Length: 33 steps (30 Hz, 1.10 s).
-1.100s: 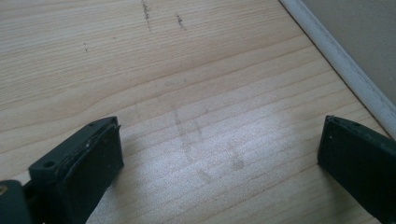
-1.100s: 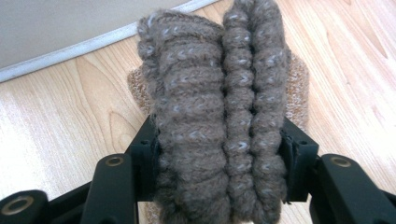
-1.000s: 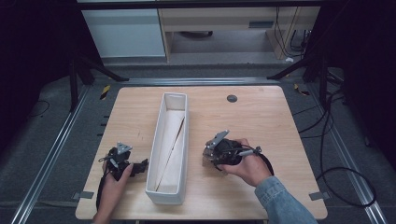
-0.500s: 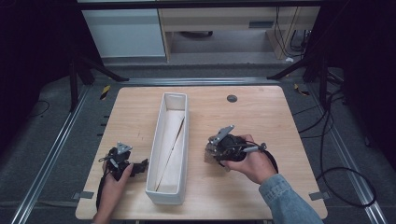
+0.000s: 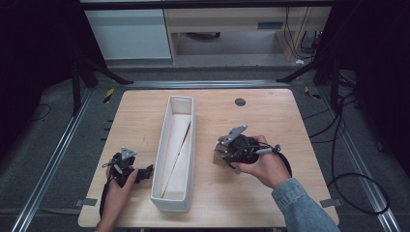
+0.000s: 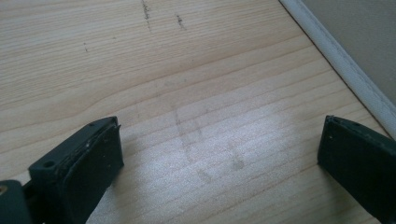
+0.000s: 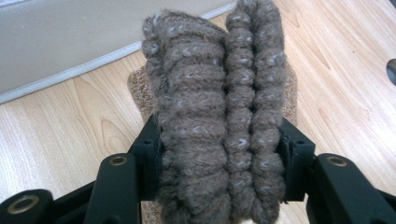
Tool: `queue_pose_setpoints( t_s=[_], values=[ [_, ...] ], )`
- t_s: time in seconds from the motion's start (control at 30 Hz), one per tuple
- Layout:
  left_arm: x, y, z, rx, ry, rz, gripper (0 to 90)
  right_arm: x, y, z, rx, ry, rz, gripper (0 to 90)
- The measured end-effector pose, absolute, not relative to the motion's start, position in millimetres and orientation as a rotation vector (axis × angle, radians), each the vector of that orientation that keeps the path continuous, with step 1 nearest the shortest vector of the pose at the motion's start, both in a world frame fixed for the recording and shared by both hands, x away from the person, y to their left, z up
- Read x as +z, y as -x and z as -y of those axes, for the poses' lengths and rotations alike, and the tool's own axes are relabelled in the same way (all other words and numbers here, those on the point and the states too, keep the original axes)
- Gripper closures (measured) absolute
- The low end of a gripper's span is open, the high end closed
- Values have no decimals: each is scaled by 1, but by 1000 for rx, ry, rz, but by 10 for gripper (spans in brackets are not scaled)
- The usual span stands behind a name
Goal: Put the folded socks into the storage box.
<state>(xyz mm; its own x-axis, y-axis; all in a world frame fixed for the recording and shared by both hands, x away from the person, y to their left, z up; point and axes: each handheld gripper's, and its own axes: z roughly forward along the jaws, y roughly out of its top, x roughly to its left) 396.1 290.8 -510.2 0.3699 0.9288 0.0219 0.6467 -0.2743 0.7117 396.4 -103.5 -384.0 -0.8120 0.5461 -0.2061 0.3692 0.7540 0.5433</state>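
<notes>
Folded brown knitted piece (image 7: 217, 107), thick ribbed wool with pale flecks, clamped between the two black jaws of the right hand-held gripper (image 7: 219, 154), pads pressing on both flanks of the bundle, layers standing upright in the right gripper view. Seen from the high view as a small brown patch (image 5: 218, 157) at the tip of the right hand-held gripper (image 5: 227, 152), just right of the long white fabric bin (image 5: 175, 200), apart from its wall, over the light wooden desk (image 5: 270, 116). Whether the lower edge touches the desk: cannot tell. Right hand (image 5: 263, 162) wrapped around the gripper body, denim sleeve (image 5: 302, 208) entering from the bottom right.

Bin lying lengthwise down the middle of the desk, open on top, pale flat lining inside. Left hand-held gripper (image 5: 145, 171) low at the near left, pointing at the bin's left wall, close beside it; jaws wide apart in the left gripper view (image 6: 219, 154), bare wood grain between them, nothing held, white hem of the bin (image 6: 341, 70) at the upper right. Small dark round disc (image 5: 240, 101) on the far part of the desk, well apart from both hands
</notes>
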Motion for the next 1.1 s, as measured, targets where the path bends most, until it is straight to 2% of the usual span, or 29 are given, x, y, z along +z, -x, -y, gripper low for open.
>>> queue_pose_setpoints(
  t_s=[1.1],
  values=[
    [-510,-396,-291,593,-2019,-1356,0,-340,-396,100,730,-661,-2560,473]
  ],
)
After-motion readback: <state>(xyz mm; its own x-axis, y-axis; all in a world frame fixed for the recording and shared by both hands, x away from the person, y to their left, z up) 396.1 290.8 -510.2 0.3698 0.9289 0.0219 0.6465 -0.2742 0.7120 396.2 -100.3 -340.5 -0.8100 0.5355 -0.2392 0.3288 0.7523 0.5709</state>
